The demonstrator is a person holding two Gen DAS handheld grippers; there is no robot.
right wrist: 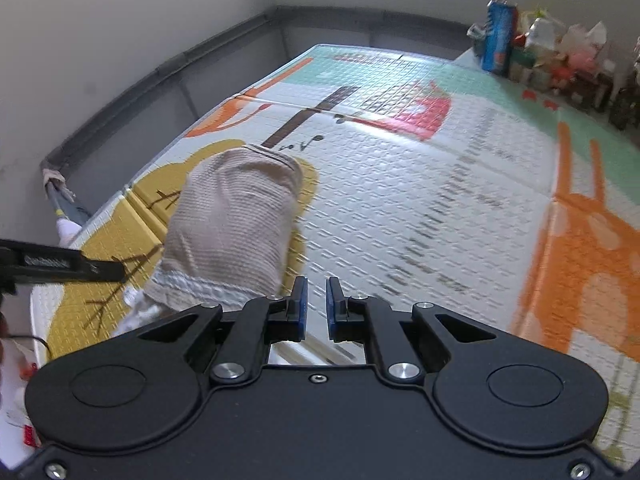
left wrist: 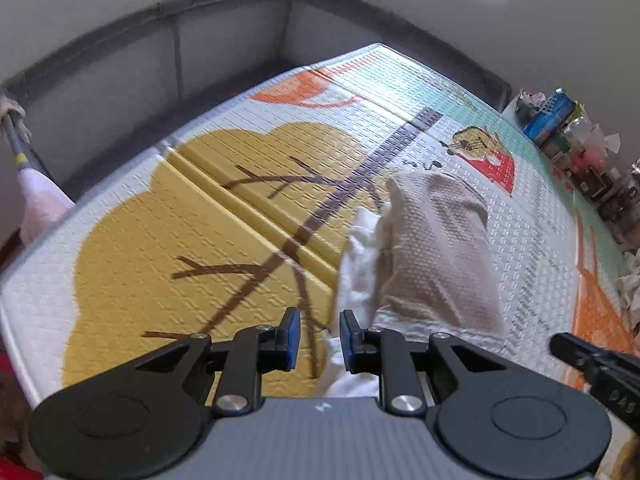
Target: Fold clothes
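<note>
Left hand-held gripper (left wrist: 319, 334) released, nothing between its pads; right hand-held gripper (right wrist: 316, 304) nearly clenched, empty. Beige folded garment (left wrist: 436, 248) lies on the play mat (left wrist: 180, 240), at one o'clock of the left gripper.

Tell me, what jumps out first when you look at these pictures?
The bright cartoon play mat fills the view, with a big yellow tree on one side and an orange deer on the other. In the middle lies a beige waffle-knit cloth folded into a bundle, with something white tucked under it. Both black claws, left and right, hang in front of it holding nothing.
</note>
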